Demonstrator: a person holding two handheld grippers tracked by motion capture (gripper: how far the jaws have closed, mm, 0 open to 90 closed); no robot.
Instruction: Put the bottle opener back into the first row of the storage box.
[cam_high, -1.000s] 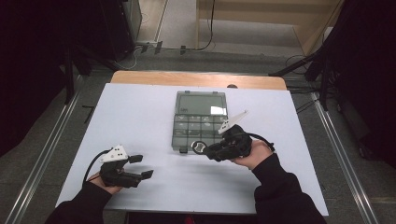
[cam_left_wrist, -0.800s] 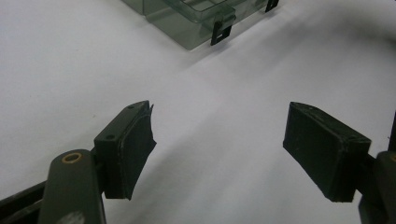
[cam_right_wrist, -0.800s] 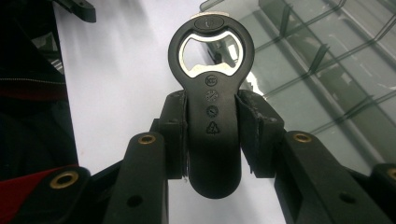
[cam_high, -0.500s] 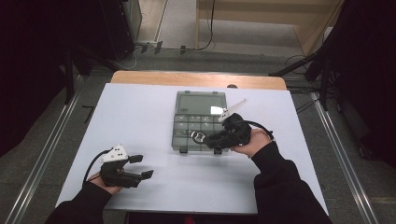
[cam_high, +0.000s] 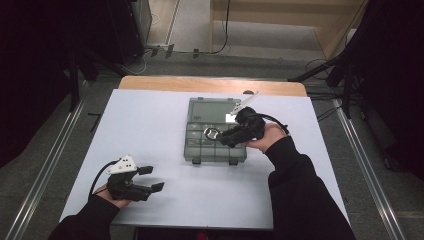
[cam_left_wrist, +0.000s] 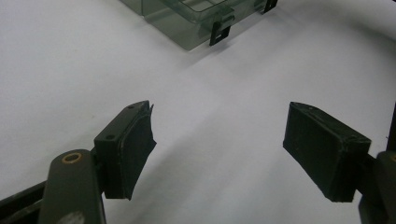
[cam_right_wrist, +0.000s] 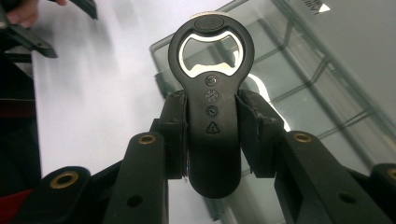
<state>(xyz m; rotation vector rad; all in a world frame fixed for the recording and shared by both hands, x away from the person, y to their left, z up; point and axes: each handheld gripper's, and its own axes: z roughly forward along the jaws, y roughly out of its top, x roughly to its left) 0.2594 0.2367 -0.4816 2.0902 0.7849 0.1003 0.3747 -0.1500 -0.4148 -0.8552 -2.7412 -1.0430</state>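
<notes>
Pinching a black bottle opener (cam_right_wrist: 212, 112) by its handle, the right hand-held gripper (cam_high: 218, 136) is held over the grey compartment box (cam_high: 200, 150) on the white table (cam_high: 150, 120). The left hand-held gripper (cam_high: 151, 178) is kept spread and empty, well apart, near the table's front edge.

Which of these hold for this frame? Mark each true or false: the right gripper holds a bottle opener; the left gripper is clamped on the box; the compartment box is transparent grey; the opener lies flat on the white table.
1. The right gripper holds a bottle opener. True: its jaws grip the black handle from both sides.
2. The left gripper is clamped on the box. False: its jaws stand wide apart over the white table, with nothing between them.
3. The compartment box is transparent grey. True.
4. The opener lies flat on the table. False: it is held over the box.
</notes>
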